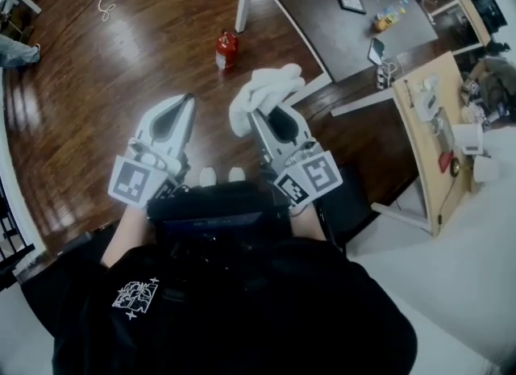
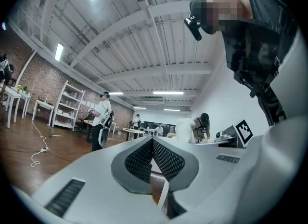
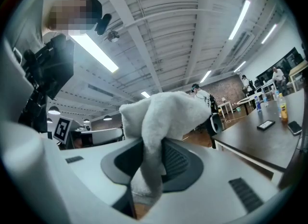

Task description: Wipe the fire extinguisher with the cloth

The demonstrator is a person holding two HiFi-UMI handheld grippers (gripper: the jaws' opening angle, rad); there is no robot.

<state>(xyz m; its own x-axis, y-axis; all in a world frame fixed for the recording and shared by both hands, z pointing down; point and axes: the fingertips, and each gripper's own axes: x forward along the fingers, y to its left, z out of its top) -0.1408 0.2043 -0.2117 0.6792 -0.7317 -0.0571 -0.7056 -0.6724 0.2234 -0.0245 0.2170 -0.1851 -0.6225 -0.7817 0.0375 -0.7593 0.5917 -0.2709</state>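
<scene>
Wiping not begun: fire extinguisher [image 1: 226,49] judged untouched.
It stands upright on the wooden floor [image 1: 121,83], well apart from both tongs; right tongs [image 1: 256,114] clamp the white cloth [image 1: 262,91]; left tongs [image 1: 190,99] closed, empty.

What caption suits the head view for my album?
Right gripper clutching a white cloth, left gripper shut and empty, red fire extinguisher upright on the wooden floor ahead.
</scene>
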